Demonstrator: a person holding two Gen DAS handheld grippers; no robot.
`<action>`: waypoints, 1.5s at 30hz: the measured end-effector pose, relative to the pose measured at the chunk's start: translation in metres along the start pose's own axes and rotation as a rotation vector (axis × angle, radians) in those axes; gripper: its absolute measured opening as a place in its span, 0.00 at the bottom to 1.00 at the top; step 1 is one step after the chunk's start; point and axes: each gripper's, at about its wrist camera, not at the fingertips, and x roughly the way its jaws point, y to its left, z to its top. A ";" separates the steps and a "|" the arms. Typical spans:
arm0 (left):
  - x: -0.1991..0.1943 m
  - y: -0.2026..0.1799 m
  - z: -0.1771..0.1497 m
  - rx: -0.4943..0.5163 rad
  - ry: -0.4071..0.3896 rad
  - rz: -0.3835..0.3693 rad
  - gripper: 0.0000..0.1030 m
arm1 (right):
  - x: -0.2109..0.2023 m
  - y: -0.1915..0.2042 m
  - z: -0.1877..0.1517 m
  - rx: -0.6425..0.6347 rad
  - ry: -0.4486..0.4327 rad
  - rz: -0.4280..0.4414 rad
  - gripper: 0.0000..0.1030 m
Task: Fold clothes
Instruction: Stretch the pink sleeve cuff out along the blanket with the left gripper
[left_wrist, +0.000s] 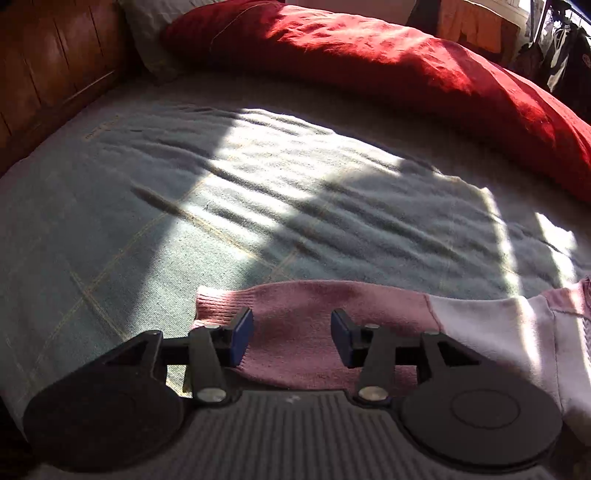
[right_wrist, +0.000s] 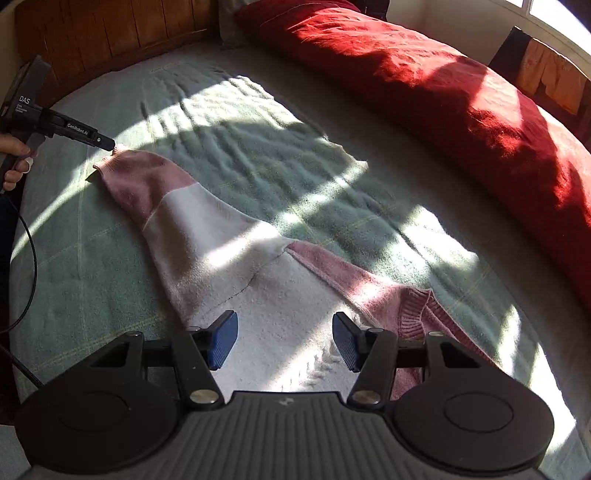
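A pink and white knit sweater (right_wrist: 229, 236) lies flat on a pale green blanket (right_wrist: 258, 147). Its sleeve stretches out to the left and ends in a pink cuff (left_wrist: 295, 314). My left gripper (left_wrist: 291, 339) is open, its blue pads (left_wrist: 242, 338) wide apart on either side of that cuff end. In the right wrist view the left gripper (right_wrist: 105, 141) shows from the side, its tip at the cuff, held by a hand (right_wrist: 14, 151). My right gripper (right_wrist: 284, 341) is open low over the white body of the sweater, near the pink ribbed neckline (right_wrist: 417, 314).
A long red duvet roll (right_wrist: 443, 92) runs along the far side of the bed. A wooden headboard (left_wrist: 48, 74) stands at the left. Clothes hang near the window (right_wrist: 550, 74). A black cable (right_wrist: 29, 258) trails by the bed's left edge. Sunlight patches cross the blanket.
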 end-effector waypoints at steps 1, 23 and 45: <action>0.001 -0.010 0.000 0.042 -0.006 -0.028 0.45 | 0.009 -0.006 0.011 -0.038 0.003 0.001 0.58; 0.048 -0.057 -0.026 0.146 0.123 -0.219 0.52 | 0.158 -0.019 0.074 -0.410 0.257 0.311 0.25; 0.027 -0.042 -0.022 0.052 0.093 -0.226 0.56 | 0.105 -0.055 0.090 -0.089 0.110 0.099 0.36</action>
